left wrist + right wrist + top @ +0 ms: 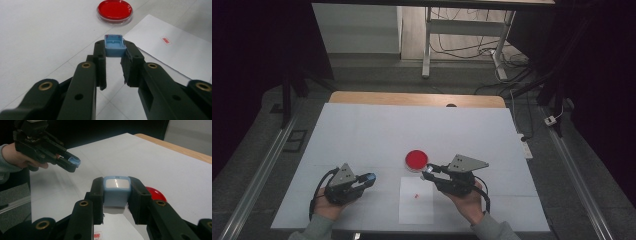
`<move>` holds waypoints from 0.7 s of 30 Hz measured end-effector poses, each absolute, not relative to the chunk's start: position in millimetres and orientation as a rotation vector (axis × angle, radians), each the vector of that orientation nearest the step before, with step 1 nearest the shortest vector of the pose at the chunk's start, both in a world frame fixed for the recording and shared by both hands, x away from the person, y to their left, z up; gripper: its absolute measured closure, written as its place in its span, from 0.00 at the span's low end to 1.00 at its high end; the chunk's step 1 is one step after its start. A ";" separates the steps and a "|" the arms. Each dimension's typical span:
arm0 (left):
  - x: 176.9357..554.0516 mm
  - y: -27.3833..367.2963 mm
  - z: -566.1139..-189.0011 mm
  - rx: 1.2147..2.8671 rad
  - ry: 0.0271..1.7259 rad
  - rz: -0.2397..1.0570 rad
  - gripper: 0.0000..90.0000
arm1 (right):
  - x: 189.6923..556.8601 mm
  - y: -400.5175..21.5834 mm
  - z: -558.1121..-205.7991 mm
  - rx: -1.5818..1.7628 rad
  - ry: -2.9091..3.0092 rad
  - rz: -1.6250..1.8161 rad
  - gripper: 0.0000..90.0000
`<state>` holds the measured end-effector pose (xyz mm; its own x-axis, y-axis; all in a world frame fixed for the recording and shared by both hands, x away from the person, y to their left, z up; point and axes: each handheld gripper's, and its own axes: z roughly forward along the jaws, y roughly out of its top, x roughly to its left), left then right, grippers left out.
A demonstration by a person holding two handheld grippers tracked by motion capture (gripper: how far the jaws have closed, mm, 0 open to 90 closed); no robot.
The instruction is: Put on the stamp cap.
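Left gripper (368, 177): jaws clamped on a small blue cap (115, 45), pinched at the very tips; in the left gripper view its hollow side faces the camera.
Right gripper (430, 170): jaws clenched on a pale blue box-shaped piece with a white face (116, 190), held between the tips; the white face catches a glare.
Blue cap, place: off the table, in the left gripper's tips, well apart from the piece in the right gripper. In the right gripper view the cap shows at upper left, at the tip of the other gripper.
Red petri dish (416, 159): resting on the white table cover (362, 130), just beside the right gripper's tips and ahead and to the right of the left gripper.
White sheet with a small red mark (416, 200): lying flat between the two hands, near the table's front edge.
Left hand (329, 206): comes in from the bottom, gripper pointing right and slightly forward, grey plate up.
Right hand (468, 200): comes in from the bottom right, gripper pointing left toward the dish, held low over the cover.
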<state>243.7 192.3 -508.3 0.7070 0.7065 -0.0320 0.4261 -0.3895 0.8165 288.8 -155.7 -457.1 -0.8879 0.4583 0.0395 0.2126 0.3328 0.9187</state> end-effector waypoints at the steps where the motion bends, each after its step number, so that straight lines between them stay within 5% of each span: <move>1: 244.2 190.6 -508.3 2.041 0.860 0.403 0.83 | 288.8 -155.6 -457.2 0.609 2.371 1.581 0.75; 21: 252.3 160.7 -506.6 2.072 0.788 0.390 0.82 | 288.6 -153.0 -458.4 0.608 2.377 1.580 0.75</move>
